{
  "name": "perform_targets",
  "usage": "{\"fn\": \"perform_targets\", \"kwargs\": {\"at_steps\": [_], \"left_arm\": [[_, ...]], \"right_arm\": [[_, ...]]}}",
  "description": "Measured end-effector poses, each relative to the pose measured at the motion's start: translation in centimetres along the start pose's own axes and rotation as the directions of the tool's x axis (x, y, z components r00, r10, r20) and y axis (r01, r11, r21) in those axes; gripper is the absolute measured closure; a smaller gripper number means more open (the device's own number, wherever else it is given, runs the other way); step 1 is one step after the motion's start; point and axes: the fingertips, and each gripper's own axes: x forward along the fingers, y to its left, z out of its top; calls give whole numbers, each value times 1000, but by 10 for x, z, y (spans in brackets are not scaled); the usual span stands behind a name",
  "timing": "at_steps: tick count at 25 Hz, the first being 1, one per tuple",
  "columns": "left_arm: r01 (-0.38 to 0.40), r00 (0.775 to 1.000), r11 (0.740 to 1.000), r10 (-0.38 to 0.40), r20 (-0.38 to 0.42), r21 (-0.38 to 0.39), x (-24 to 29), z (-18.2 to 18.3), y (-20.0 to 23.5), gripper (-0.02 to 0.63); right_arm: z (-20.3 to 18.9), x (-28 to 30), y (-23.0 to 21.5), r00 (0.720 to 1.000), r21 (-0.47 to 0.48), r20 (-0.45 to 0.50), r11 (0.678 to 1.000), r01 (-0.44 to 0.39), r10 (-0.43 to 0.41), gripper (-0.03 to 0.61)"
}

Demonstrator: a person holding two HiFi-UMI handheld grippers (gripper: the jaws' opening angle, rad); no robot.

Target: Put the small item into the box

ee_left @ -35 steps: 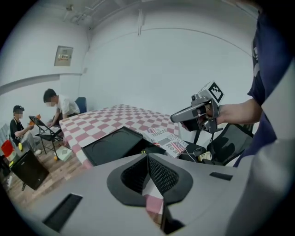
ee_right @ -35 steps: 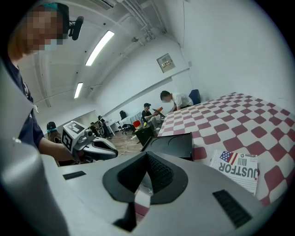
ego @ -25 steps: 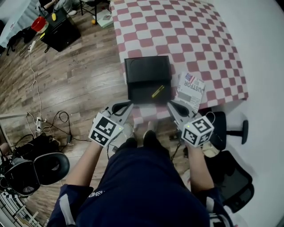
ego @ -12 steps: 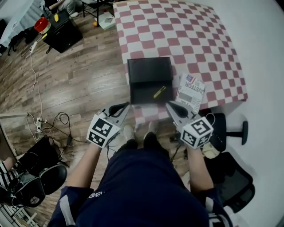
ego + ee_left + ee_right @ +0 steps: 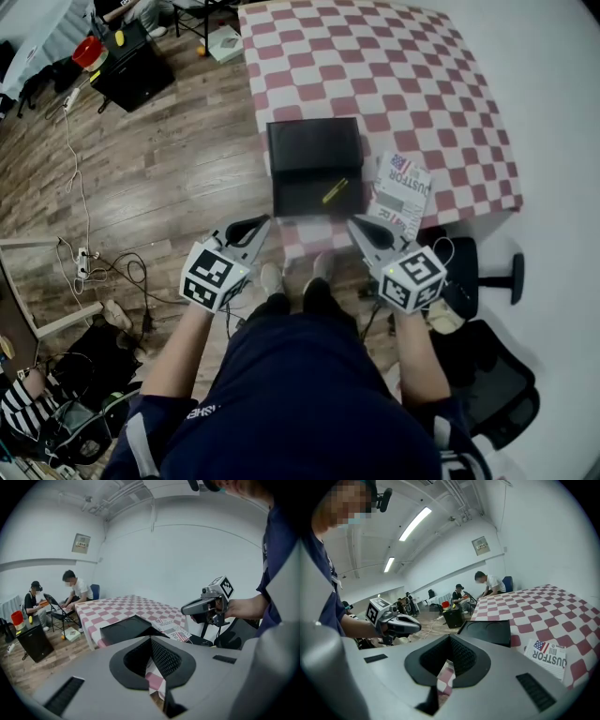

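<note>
Yellow and slim, the small item (image 5: 334, 191) lies at a slant on the near half of the black box (image 5: 312, 148), toward its right side; in the head view it looks like a short stick, too small to name. It seems to rest inside the opened box, so the task appears done or nearly so, though I cannot tell whether it sits in a recess or only on top. The box stands at the near edge of the red-and-white chequered surface (image 5: 375, 66), within easy reach of both arms, which is probably why it was set there. Just to its right, touching or nearly so, a printed packet (image 5: 405, 192) lies flat. The left gripper (image 5: 255, 227) and the right gripper (image 5: 361, 230) hang off the surface's edge, one at each near corner of the box and clear of it, a resting stance rather than a reach. Each gripper view shows its fingers (image 5: 164, 659) (image 5: 461, 657) clenched together with nothing between them, only chequered cloth seen past the hollow. Wooden floor (image 5: 159, 169) spreads to the left.
</note>
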Motion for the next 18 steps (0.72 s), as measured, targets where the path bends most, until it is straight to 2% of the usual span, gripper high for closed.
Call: {"fn": "perform_targets", "kwargs": {"at_steps": [18], "left_arm": [[-10,1000,1000,10,-12,-2,4,-3,-18,583]], "right_arm": [[-14,-3,1,999,-35,-21,999,-27,26,563]]}}
